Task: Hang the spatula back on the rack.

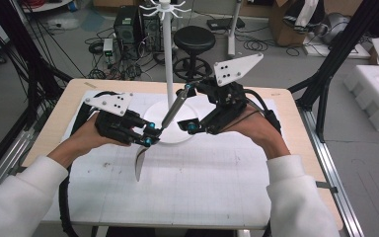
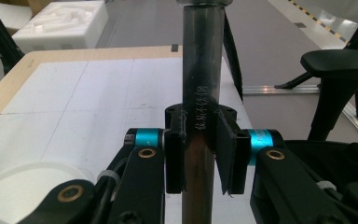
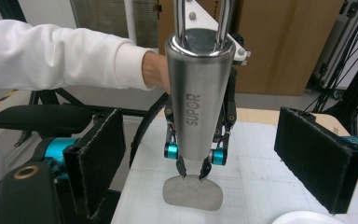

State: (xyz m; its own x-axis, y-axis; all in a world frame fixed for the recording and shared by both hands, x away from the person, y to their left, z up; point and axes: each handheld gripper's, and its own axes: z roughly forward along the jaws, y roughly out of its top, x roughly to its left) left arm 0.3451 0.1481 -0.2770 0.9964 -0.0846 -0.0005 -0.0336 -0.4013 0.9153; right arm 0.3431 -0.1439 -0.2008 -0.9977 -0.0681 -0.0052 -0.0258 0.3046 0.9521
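"SUPOR" running lengthwise on the steel spatula handle (image 3: 199, 112), small unreadable characters engraved on its neck

The shiny silver steel spatula (image 1: 170, 112) carries grey lettering on its handle. Both black claws have turquoise-blue joints. The pale wooden worktop (image 1: 306, 128) bears a white mat with thin grey grid (image 1: 202, 173).

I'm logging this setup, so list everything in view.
spatula: 1, steel, above mat
rack: 1, white, mid-table
mat: 1, white gridded, on table
table: 1, light wood
stool: 1, black, floor behind table
foam: 1 large, white, floor at right
left gripper: 1, black, shut on spatula stem
right gripper: 1, black, open around spatula handle
sleeves: 2, white, bottom edge
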